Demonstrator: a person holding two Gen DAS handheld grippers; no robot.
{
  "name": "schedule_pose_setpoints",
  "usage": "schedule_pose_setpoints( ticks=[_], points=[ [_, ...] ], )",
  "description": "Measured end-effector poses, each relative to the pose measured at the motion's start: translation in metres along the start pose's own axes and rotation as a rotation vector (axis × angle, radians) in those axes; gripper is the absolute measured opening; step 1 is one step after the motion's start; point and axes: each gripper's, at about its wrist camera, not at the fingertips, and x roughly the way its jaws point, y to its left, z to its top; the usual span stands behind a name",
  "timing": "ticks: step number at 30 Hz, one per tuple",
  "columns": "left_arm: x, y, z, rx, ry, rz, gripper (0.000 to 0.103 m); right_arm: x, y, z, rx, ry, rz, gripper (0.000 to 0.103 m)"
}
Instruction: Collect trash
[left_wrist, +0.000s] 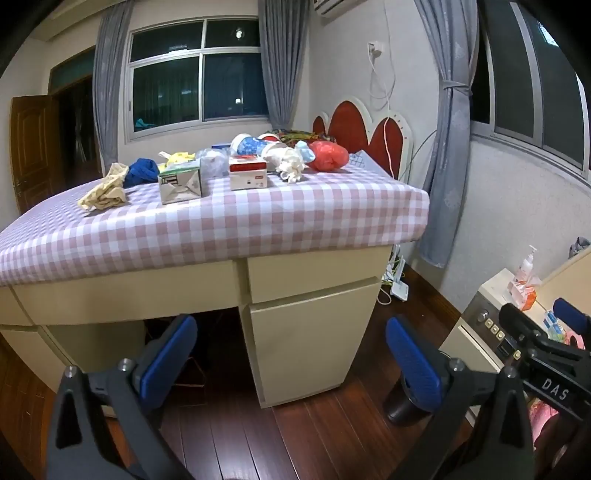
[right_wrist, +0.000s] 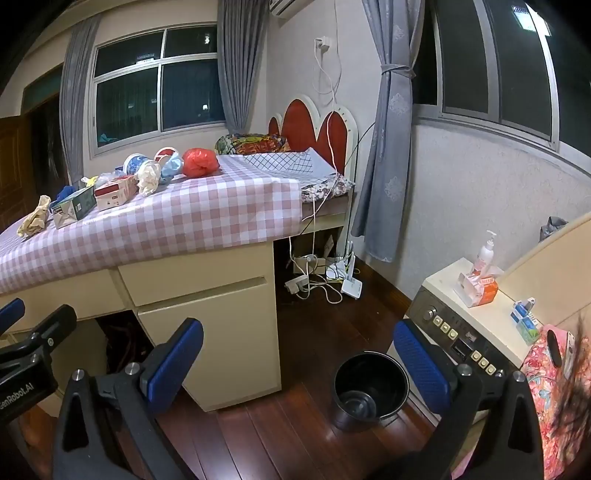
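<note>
left wrist: low, well back, faces pink checked cloth-covered desk (left_wrist: 258, 221) | right wrist: same, more rightward | shared: desk, black round bin (right_wrist: 371, 387)

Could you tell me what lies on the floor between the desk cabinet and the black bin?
Only bare wooden floor lies between the desk cabinet and the black bin, as the right wrist view shows.

two cartons (left_wrist: 180, 183), one red bag (left_wrist: 328, 156), one bin (right_wrist: 370, 391)

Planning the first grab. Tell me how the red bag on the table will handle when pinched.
The red bag looks like thin crumpled plastic, so probably floppy and light. It may squash, leaving the pads gripping only a fold. Its glossy film could slip.
</note>
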Motion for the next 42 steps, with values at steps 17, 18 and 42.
schedule_pose_setpoints(
  ticks=[17,18,42],
  points=[
    [-0.0023,-0.0007,-0.0024,0.001,-0.001,0.001,0.103,0.0019,0.0014,-0.0004,0.002,0.003,0.002,0.103],
    [-0.0029,-0.0007,-0.0023,0.001,-0.001,0.001,0.103,0.0014,0.0010,-0.0005,0.001,0.001,0.002,0.103],
    [-0.0081,-0.0019,0.0006,0.001,-0.008,0.005,0.103,-0.0018,0.0072,0.0046,0.000,-0.005,0.021,0.103]
  ],
)
